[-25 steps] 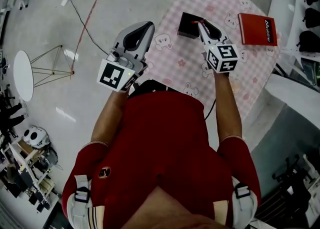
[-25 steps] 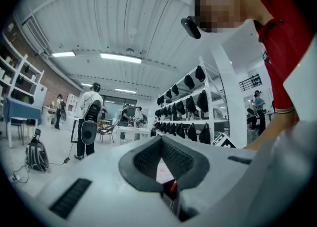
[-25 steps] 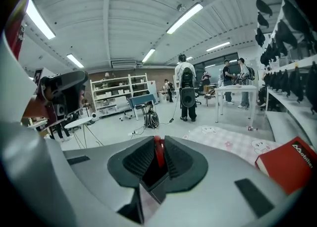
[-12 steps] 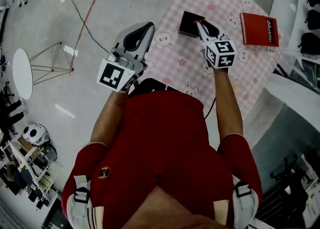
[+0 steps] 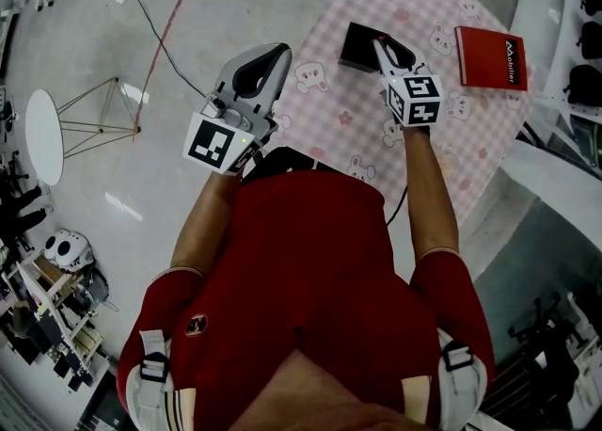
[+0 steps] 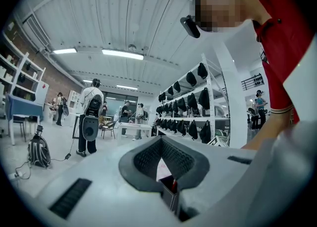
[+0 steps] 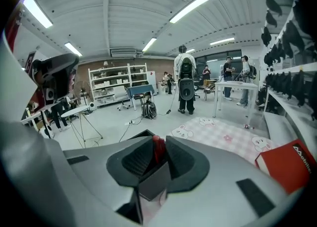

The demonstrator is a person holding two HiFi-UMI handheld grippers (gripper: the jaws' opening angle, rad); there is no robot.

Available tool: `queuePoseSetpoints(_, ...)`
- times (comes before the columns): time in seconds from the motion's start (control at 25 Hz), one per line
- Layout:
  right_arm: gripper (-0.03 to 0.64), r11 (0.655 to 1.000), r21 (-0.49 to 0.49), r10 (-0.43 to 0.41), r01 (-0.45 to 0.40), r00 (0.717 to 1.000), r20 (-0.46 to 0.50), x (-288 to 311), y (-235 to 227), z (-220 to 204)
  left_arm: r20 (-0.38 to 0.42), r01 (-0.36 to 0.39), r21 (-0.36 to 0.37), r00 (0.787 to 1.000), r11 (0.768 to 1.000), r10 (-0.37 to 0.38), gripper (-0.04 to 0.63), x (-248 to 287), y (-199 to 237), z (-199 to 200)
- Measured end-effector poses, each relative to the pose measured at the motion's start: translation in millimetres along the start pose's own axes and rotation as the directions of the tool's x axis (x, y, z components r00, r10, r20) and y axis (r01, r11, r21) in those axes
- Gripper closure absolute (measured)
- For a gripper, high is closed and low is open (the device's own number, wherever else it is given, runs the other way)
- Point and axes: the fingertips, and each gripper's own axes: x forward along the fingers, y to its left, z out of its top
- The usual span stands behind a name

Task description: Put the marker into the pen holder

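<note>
**Marker at the pen holder, jaws easing off**

The pen holder (image 5: 357, 44) stands near the tabletop's (image 5: 419, 1) left edge. The red book (image 5: 490, 56) lies well apart, with bare cloth between them. The right hand-held gripper (image 5: 380, 42) is at the holder. Its jaws have just been opening and stand slightly apart around the upright red marker (image 7: 157, 147), whose lower end is inside the holder. The left hand-held gripper (image 5: 276, 51), closed and empty, hangs over the floor (image 5: 113, 184) beside the tabletop's edge.

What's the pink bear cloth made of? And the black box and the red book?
The pink bear cloth is probably thin printed fabric or vinyl; it lies flat and matte. The black box is likely hard matte plastic: straight edges, no shine. The red book has perhaps a smooth card or coated cover, with crisp white print.
</note>
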Motion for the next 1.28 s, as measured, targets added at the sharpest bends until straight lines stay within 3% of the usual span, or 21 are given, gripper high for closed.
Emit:
queuePoseSetpoints(0.36, 0.486, 0.999, -0.012, -0.037, 0.037, 0.999, 0.000, -1, -7, 0, -0.004, 0.007, 0.004, 1.000, 1.000, -0.007, 0.589, 1, 0, -1)
queuePoseSetpoints(0.72, 0.486, 1.000, -0.023, -0.016, 0.019, 0.994, 0.113, -18, 4, 28, 0.000, 0.015, -0.009, 1.000, 1.000, -0.015, 0.589, -3, -1, -4)
queuePoseSetpoints(1.0, 0.552, 1.000, -0.014, -0.014, 0.017, 0.977, 0.213, -44, 19, 61, 0.028, 0.034, 0.007, 0.999, 0.999, -0.034, 0.589, -3, -4, 7)
queuePoseSetpoints(1.28, 0.617, 1.000, 0.024, -0.017, 0.009, 0.934, 0.356, -90, 49, 102, 0.043, 0.059, 0.009, 0.997, 0.998, -0.060, 0.589, -6, -11, 12)
